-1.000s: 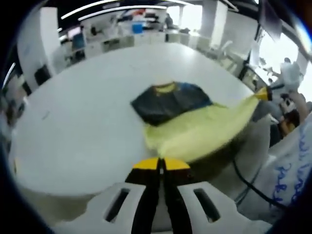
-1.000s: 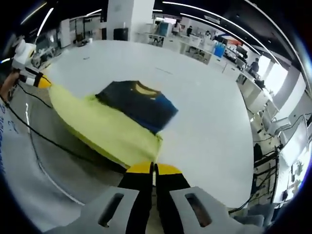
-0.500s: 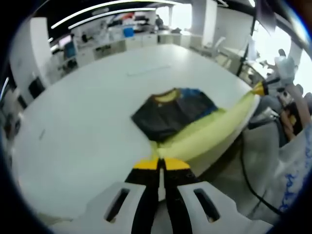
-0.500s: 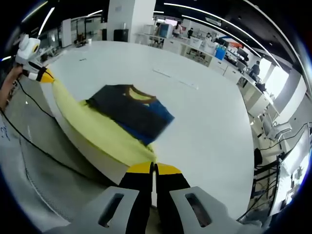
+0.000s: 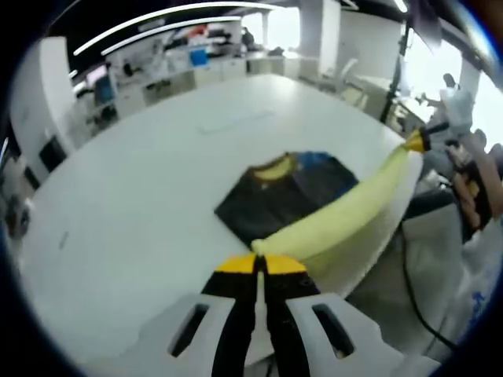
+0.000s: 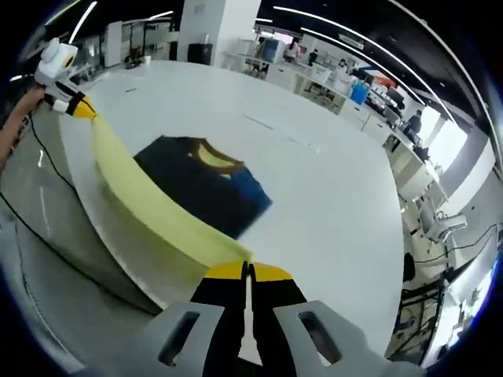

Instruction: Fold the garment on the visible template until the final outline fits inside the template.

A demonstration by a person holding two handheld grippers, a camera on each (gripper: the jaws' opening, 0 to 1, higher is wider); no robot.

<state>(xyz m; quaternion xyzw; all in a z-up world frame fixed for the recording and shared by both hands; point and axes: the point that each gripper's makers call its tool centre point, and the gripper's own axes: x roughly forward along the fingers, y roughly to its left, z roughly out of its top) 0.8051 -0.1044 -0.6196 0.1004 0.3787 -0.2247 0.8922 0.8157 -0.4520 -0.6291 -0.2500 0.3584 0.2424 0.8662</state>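
Observation:
The garment lies on the white table [image 5: 134, 196]. Its dark navy upper part [image 5: 287, 192] has a yellow collar and a blue patch. The yellow lower part [image 5: 346, 210] is lifted and stretched taut as a band between both grippers. My left gripper [image 5: 260, 264] is shut on one end of the yellow hem. The right gripper [image 5: 416, 140] holds the other end near the table's edge. In the right gripper view, my right gripper [image 6: 248, 271] is shut on the yellow band [image 6: 149, 206], the left gripper [image 6: 76, 106] pinches the far end, and the navy part [image 6: 200, 182] lies beyond.
The table edge [image 6: 86, 236] runs under the stretched band, with black cables [image 6: 47, 165] hanging below it. A faint strip [image 5: 236, 119] lies on the table past the garment. Desks and chairs [image 6: 440, 228] stand around. A person's hand [image 5: 471, 169] holds the right gripper.
The yellow lower part has risen off the table's edge and drawn taut into a narrow band, closer to the navy part. Both grippers stay shut on it.

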